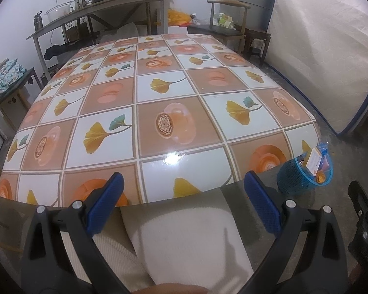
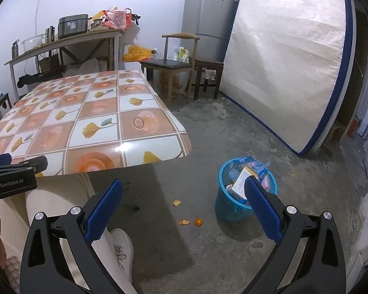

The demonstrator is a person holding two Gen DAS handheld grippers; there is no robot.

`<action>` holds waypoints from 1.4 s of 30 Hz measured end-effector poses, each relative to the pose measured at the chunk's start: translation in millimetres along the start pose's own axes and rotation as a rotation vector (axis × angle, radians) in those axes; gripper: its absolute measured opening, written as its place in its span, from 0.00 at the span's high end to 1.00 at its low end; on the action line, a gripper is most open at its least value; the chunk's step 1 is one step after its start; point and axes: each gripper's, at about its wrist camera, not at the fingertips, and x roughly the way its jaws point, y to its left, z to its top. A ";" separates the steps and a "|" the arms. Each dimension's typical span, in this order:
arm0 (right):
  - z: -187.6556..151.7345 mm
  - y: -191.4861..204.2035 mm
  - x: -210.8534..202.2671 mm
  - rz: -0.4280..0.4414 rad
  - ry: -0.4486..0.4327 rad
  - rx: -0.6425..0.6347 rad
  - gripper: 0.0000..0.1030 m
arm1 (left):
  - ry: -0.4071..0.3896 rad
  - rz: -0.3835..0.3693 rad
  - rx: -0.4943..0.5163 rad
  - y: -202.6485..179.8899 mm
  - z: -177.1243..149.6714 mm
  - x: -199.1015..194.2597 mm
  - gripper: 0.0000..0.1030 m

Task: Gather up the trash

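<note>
While wrappers and a white card are held in the blue mesh plastic basket (image 2: 234, 202) on the floor, both the left gripper (image 1: 184, 203) and right gripper (image 2: 184, 204) are held spread, empty, above the lap

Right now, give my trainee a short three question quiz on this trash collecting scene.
1. True or false: the right gripper is open and holds nothing.
2. Where do the small orange peel scraps lie? A on the patterned tablecloth, B on the grey concrete floor, C inside the fridge.
3. What container on the floor already holds wrappers and a paper card?

Key: 1 true. 2 B, on the grey concrete floor, beside the basket. 3 the blue plastic mesh waste basket.
</note>
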 end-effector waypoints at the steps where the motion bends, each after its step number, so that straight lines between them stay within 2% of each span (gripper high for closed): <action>1: 0.6 0.2 0.9 0.001 0.001 -0.002 0.06 | 0.001 0.000 0.000 0.1 0.0 0.1 0.08; 42: 2.9 7.9 3.9 0.006 0.005 -0.014 0.06 | 0.021 0.003 -0.011 3.6 1.9 4.9 0.08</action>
